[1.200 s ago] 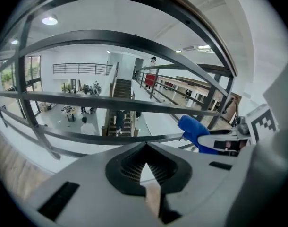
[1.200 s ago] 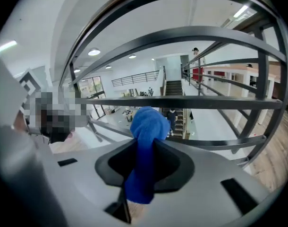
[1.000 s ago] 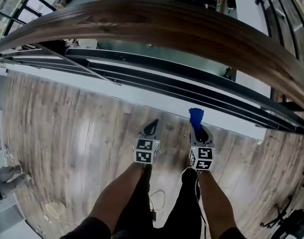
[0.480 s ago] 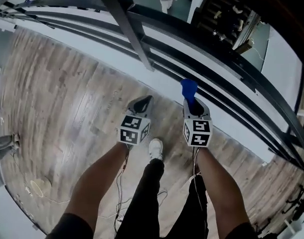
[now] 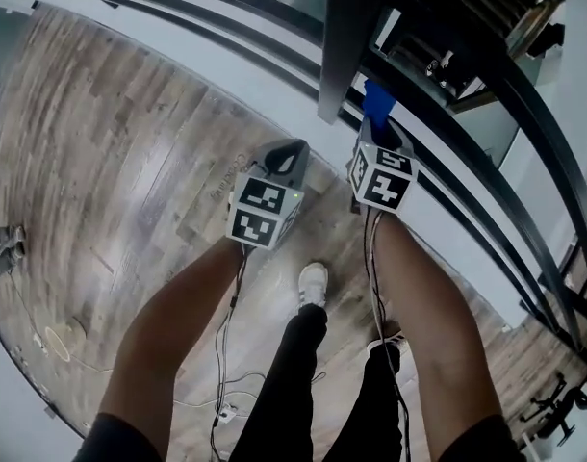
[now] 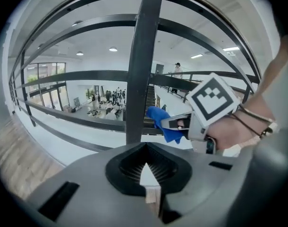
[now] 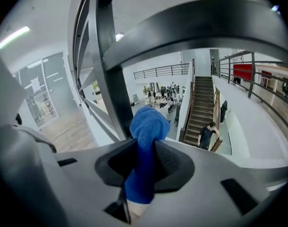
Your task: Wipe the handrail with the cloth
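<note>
Wood floor point(image 5: 130, 152), blue cloth point(image 7: 149, 124) clamped in right claw point(image 7: 144, 161)

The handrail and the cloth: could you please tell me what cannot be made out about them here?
- Handrail: cut off by the head view's upper edge; only the dark post and lower bars show there.
- Cloth: its lower end is hidden inside the right gripper, which is shut on it.
- Whether the cloth touches the post: no view settles it.
</note>
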